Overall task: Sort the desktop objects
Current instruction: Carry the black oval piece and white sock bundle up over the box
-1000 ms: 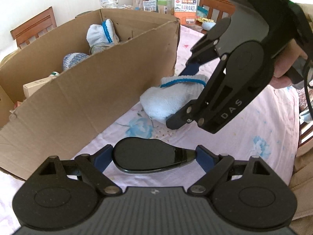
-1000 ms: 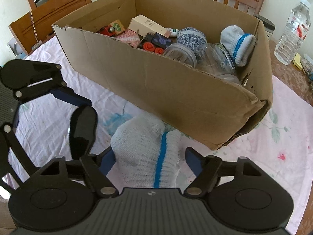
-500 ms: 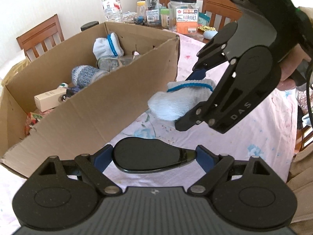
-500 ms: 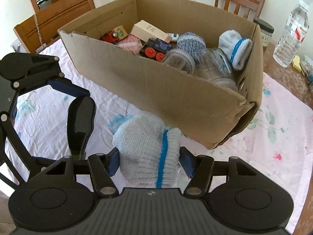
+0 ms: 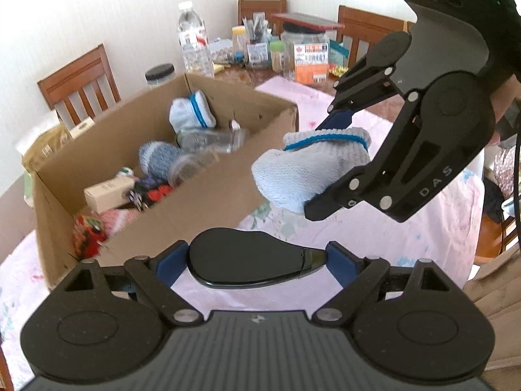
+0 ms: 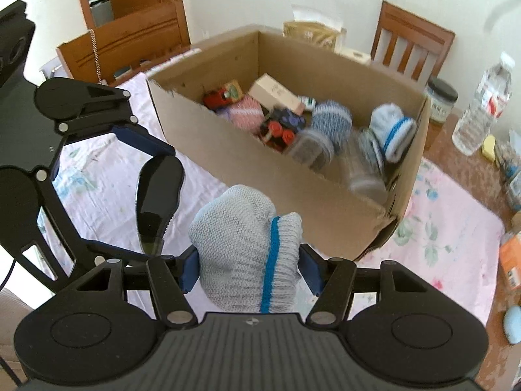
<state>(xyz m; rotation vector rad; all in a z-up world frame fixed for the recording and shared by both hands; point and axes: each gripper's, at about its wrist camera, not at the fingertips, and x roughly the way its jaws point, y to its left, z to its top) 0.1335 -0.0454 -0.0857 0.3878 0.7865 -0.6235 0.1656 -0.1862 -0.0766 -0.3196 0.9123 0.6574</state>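
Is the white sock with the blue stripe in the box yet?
Not yet. The right claw holds the sock above the tablecloth, outside the cardboard box.

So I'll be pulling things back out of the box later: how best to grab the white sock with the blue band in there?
Grip the white sock across its rounded bundle, coming from above: it rests on the jars in the box corner, with walls blocking sideways approach.

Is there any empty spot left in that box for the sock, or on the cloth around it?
The cardboard box is crowded along its near wall, around the jars and toy train. The far inside corner looks bare. The pink tablecloth lies open left of the box, and also right of its torn corner.
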